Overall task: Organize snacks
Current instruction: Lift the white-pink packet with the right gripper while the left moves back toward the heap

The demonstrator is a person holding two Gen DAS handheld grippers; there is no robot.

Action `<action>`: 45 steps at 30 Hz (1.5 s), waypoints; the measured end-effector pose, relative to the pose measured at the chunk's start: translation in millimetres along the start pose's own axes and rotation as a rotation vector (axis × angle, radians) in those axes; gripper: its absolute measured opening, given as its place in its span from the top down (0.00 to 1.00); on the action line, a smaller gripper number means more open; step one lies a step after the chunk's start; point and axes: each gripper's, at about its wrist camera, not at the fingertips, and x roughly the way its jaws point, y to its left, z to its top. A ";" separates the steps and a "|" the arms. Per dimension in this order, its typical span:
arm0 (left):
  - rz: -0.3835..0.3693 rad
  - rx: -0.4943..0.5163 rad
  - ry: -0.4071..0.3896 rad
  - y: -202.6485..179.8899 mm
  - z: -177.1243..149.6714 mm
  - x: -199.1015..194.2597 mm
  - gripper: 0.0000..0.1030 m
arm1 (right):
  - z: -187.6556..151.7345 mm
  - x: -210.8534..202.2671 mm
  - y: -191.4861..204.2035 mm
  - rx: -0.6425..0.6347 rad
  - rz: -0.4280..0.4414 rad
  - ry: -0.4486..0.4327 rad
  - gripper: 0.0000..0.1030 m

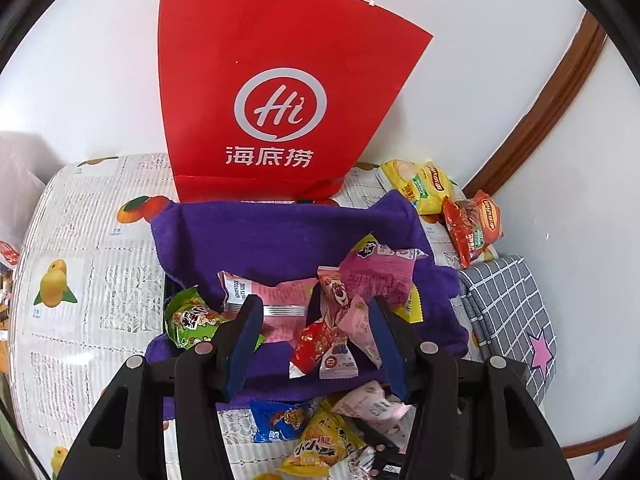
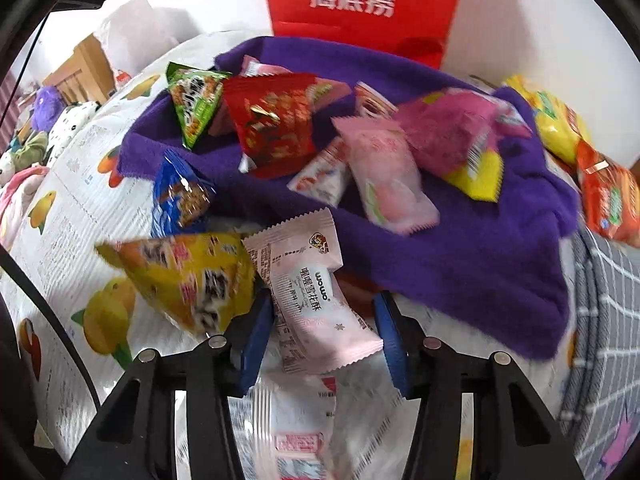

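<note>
Centrally, purple towel (image 1: 280, 240) heaped with mixed snack packets (image 1: 332, 320); red paper bag (image 1: 276, 92) upright beyond. Nearer on tabletop (image 1: 80, 280), right tongs (image 2: 320, 336) ajar around pale pink packet (image 2: 308, 304), grip unclear. Left tongs (image 1: 316, 344) ajar, holding nothing.

Snack packets (image 1: 320, 320) lie on a towel (image 1: 280, 240), a paper bag (image 1: 276, 92) standing behind it against the wall.
</note>
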 end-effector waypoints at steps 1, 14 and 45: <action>-0.002 0.003 -0.001 -0.6 -0.2 -0.6 0.49 | -3.0 -1.9 -1.6 0.003 -0.002 0.001 0.51; 0.008 0.031 -0.011 -5.2 -0.6 -2.5 0.49 | -15.9 0.0 -2.9 0.003 -0.027 -0.027 0.51; 0.067 -0.049 0.123 49.3 -108.1 20.7 0.45 | -117.5 -38.7 -69.4 0.410 -0.234 -0.205 0.51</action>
